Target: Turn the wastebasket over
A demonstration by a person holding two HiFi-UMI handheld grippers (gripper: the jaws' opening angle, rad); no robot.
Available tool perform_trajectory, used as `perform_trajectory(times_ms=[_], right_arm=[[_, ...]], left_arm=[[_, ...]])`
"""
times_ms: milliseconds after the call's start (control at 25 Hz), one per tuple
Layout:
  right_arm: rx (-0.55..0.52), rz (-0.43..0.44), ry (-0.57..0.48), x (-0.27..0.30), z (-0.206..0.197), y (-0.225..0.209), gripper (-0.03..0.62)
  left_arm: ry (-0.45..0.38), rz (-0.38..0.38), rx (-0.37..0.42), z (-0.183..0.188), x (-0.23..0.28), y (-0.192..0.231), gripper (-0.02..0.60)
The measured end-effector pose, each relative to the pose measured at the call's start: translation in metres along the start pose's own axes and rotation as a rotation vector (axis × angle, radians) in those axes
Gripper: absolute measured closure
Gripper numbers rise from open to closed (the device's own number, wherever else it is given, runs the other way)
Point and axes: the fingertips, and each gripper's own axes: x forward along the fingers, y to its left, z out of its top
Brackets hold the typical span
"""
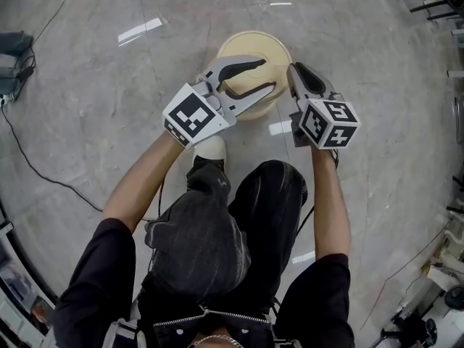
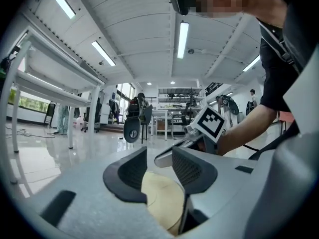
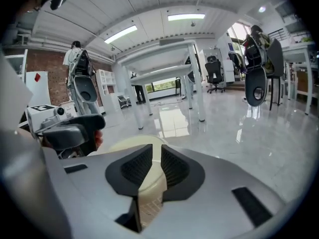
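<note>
- Head view: the wastebasket (image 1: 254, 49) stands on the floor (image 1: 109, 85), just ahead of both tongs, and what looks like a closed, flat face is turned up. The left tongs (image 1: 268, 75) reach over its near edge and the right tongs (image 1: 296, 75) sit at its right side. We judge the turn not yet begun: the grip is being set, and the lifting and flipping are still to do.
- Left gripper view: the left tongs (image 2: 157, 168) stand released, spread wide, with the wastebasket (image 2: 162, 203) lying between and under them.
- Right gripper view: the right tongs (image 3: 153, 166) are clenched on the wastebasket's (image 3: 134, 143) wall.
- Writing: we read none. The marker cubes (image 1: 192, 114) carry only black-and-white squares, and the basket shows no label.
</note>
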Motion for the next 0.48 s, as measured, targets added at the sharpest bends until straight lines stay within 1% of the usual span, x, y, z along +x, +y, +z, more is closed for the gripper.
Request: perform_trajectory(times_ms=[80, 120, 160, 200, 280, 360, 480], right_arm=[[-0.038, 0.023, -0.033, -0.003, 0.010, 0.010, 0.547], [-0.061, 0.032, -0.045, -0.004, 0.014, 0.015, 0.558], [-0.083, 0.040, -0.058, -0.006, 0.018, 0.020, 0.565], [-0.103, 0.044, -0.072, -0.007, 0.023, 0.024, 0.571], [-0.140, 0.034, -0.104, -0.012, 0.034, 0.028, 0.574], [-0.176, 0.008, -0.135, -0.018, 0.049, 0.032, 0.574], [-0.194, -0.011, -0.143, -0.030, 0.078, 0.037, 0.572]], left_arm=[[0.001, 0.049, -0.001, -0.001, -0.016, 0.015, 0.483], [0.003, 0.080, -0.003, -0.003, -0.024, 0.022, 0.536], [0.005, 0.111, -0.006, -0.004, -0.032, 0.028, 0.566], [0.010, 0.138, -0.010, -0.005, -0.038, 0.034, 0.578], [0.021, 0.170, -0.024, -0.006, -0.049, 0.042, 0.578], [0.029, 0.182, -0.041, -0.001, -0.057, 0.048, 0.578], [0.039, 0.187, -0.044, 0.024, -0.064, 0.052, 0.578]])
